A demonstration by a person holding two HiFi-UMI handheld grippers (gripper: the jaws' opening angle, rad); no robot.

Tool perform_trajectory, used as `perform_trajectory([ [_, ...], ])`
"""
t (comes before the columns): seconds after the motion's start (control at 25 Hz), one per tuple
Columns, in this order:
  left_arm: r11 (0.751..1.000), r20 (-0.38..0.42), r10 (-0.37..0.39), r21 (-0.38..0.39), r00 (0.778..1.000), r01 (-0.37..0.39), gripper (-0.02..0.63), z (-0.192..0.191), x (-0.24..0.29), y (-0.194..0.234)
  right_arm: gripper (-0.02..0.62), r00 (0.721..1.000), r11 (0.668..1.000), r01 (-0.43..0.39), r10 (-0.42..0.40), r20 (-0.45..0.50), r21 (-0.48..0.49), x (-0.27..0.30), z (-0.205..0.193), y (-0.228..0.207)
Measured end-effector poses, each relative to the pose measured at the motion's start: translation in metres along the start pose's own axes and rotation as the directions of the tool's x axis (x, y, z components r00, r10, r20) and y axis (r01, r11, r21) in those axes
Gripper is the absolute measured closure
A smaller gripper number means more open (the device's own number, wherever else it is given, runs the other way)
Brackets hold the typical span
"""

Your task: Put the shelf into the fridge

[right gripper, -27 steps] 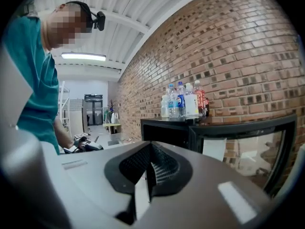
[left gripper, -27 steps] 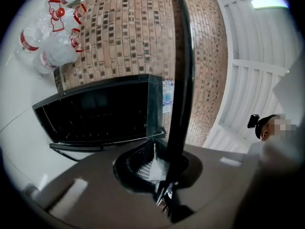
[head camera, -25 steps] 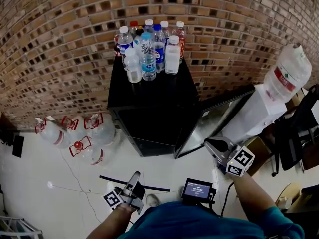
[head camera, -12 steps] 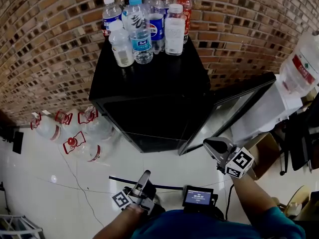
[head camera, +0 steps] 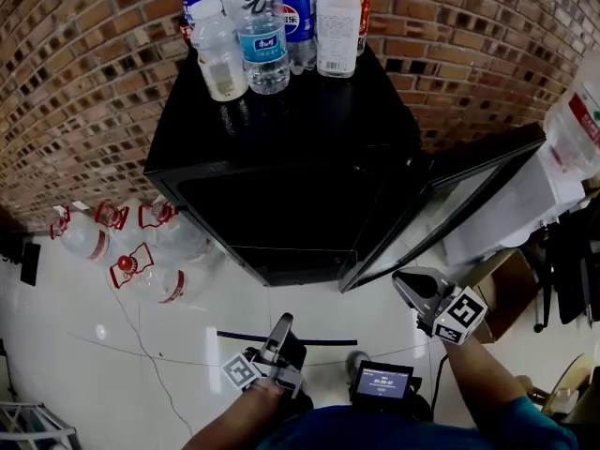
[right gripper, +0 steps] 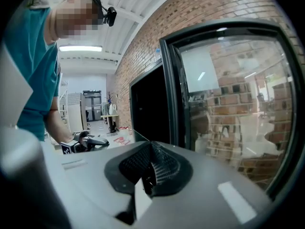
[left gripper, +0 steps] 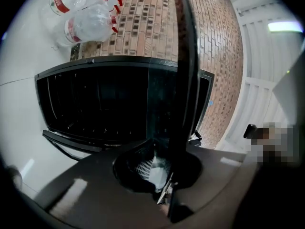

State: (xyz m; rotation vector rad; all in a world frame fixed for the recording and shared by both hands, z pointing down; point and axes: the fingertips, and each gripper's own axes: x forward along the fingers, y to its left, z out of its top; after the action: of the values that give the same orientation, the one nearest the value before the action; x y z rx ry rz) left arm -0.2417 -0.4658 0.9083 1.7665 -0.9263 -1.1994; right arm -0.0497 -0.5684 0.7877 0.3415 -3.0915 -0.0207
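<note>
The black mini fridge [head camera: 281,214] stands open, its glass door [head camera: 441,214] swung out to the right. The shelf is a glass pane with a dark edge strip [head camera: 319,339], held low in front of the fridge. My left gripper [head camera: 284,324] is shut on that strip, which rises edge-on from its jaws [left gripper: 183,70] in the left gripper view. My right gripper [head camera: 405,282] holds the pane's other side near the door. In the right gripper view the pads [right gripper: 157,168] are closed and the glass edge [right gripper: 140,135] runs into them.
Several bottles [head camera: 272,26] crowd the fridge top. Big water jugs [head camera: 141,261] lie on the floor at the left by the brick wall. A small screen device [head camera: 382,382] hangs at my waist. A cardboard box [head camera: 502,289] and a water dispenser [head camera: 572,129] stand to the right.
The fridge has grown larger and slid up in the head view as I sank lower in front of it. Both grippers came down together with the shelf still between them.
</note>
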Motion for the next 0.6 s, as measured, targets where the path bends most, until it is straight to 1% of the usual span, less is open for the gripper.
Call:
perform_trajectory([
  [0.16,1.0,0.02,-0.004,-0.005,1.0,0.004,0.568,-0.001,0.007,0.024,0.595,1.0,1.0,-0.022,0.022,-0.02,0.01,0.009,-0.03,0.001],
  [0.4,1.0,0.076,-0.003,-0.009,0.997,0.003,0.572,0.001,0.019,0.053,0.595,0.999,1.0,-0.023,0.024,-0.039,0.016,0.012,-0.056,-0.004],
  [0.48,1.0,0.068,-0.005,0.003,0.998,0.005,0.572,-0.003,0.024,0.057,0.595,0.999,1.0,-0.019,0.02,-0.046,0.02,0.009,-0.063,-0.005],
  [0.6,1.0,0.034,-0.004,0.014,0.999,0.004,0.573,-0.011,0.027,0.062,0.595,0.999,1.0,-0.011,0.012,-0.05,0.028,0.007,-0.07,-0.009],
])
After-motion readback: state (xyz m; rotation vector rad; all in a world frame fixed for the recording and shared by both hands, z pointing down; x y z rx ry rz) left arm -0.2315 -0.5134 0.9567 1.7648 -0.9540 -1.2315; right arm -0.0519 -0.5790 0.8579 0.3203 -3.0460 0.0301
